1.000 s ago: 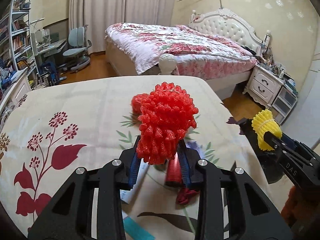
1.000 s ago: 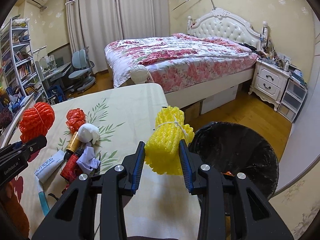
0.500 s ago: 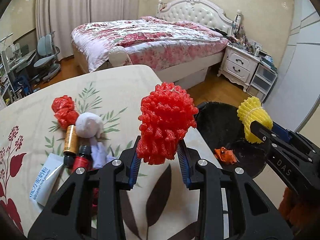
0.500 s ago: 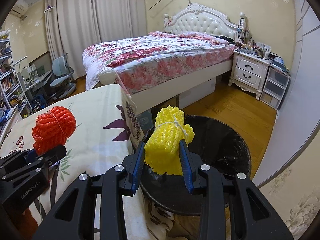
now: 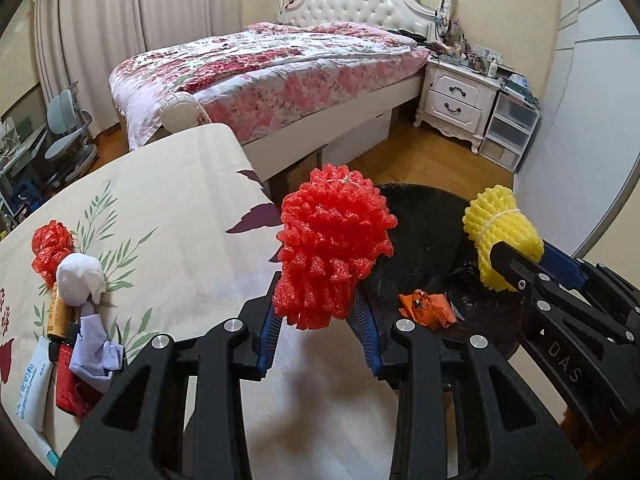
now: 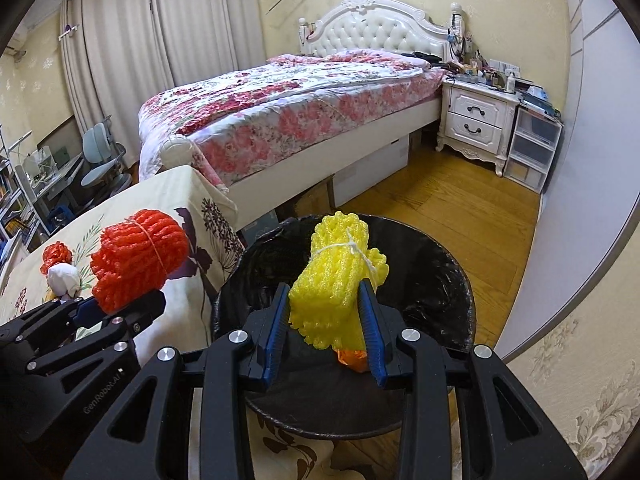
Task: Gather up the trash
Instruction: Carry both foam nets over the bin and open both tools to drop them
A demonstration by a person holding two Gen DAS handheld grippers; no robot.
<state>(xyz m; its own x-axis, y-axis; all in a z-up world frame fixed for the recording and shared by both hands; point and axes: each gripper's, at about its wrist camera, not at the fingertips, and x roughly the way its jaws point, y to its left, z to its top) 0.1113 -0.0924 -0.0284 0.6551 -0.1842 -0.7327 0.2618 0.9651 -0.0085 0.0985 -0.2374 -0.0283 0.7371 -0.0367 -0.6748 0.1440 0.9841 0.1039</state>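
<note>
My left gripper [image 5: 318, 312] is shut on a red foam-net bundle [image 5: 332, 248], held over the table's right edge beside the black-lined trash bin [image 5: 424, 216]. My right gripper [image 6: 326, 316] is shut on a yellow foam-net bundle [image 6: 340, 276] tied with white string, hanging above the open trash bin [image 6: 448, 276]. An orange wrapper [image 5: 428, 306] lies inside the bin. In the right wrist view the left gripper [image 6: 116, 308] shows at left with the red foam-net bundle [image 6: 140, 252]. In the left wrist view the yellow foam-net bundle [image 5: 500, 236] shows at right.
More trash lies on the floral tablecloth [image 5: 172, 208]: a red plastic wad [image 5: 50, 246], a white paper ball [image 5: 78, 278], a small amber bottle [image 5: 56, 314], a red packet [image 5: 66, 376], a white packet [image 5: 34, 388]. A bed [image 6: 288, 108] and nightstand [image 6: 476, 120] stand beyond.
Both grippers have swung right from over the table toward the trash bin, each keeping its bundle. The yellow bundle now hangs over the bin; the red one has reached the table's edge.
</note>
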